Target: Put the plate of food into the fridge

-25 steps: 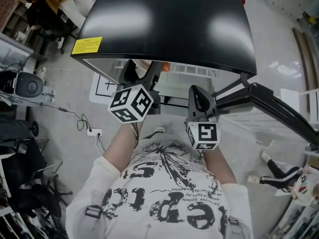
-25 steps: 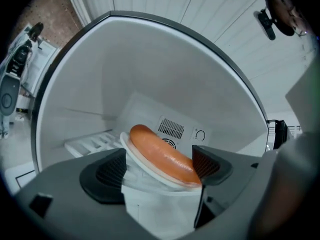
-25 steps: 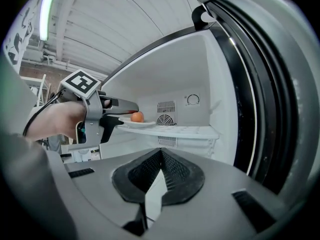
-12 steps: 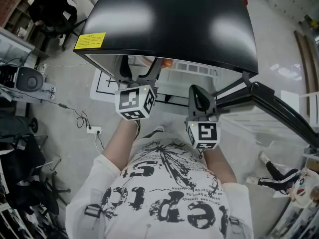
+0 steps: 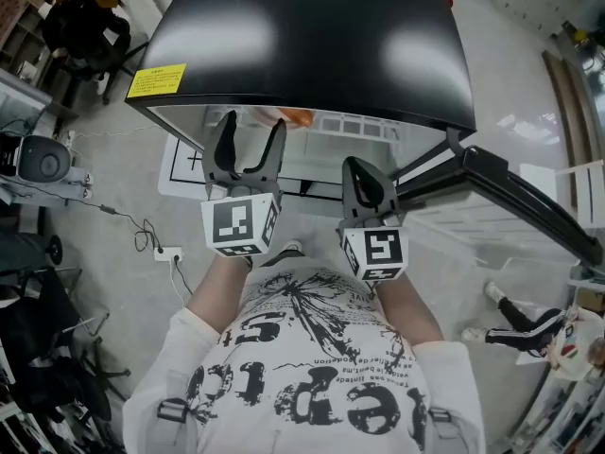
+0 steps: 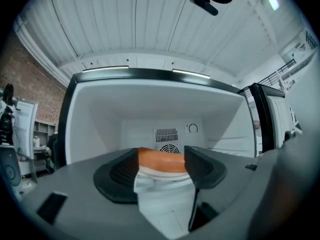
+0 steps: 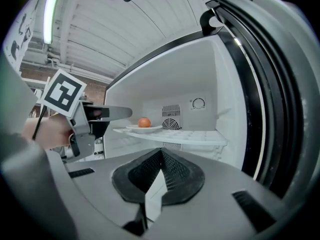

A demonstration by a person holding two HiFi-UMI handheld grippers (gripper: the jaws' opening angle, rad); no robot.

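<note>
The white plate [image 7: 143,128] with an orange piece of food [image 7: 144,122] rests on the white shelf [image 7: 190,136] inside the open fridge [image 5: 312,36]. In the left gripper view the plate [image 6: 162,172] and food [image 6: 161,159] show just beyond the jaws. My left gripper [image 5: 250,130] is in front of the fridge opening; its jaws are closing, wide apart, with the pads pressing on nothing. In the right gripper view one of its fingers [image 7: 107,113] reaches toward the plate's left rim. My right gripper [image 5: 364,170] is shut and empty, beside the left one.
The fridge door [image 5: 510,192] stands open to the right, with its black seal [image 7: 260,84] close to my right gripper. On the floor at left are a round appliance [image 5: 43,159] and a power strip [image 5: 168,252] with cables. A vent and dial [image 6: 192,129] mark the fridge's back wall.
My left gripper has drawn back from under the fridge top toward the person and turned level, its jaws now in plain sight. The right gripper has held its place.
</note>
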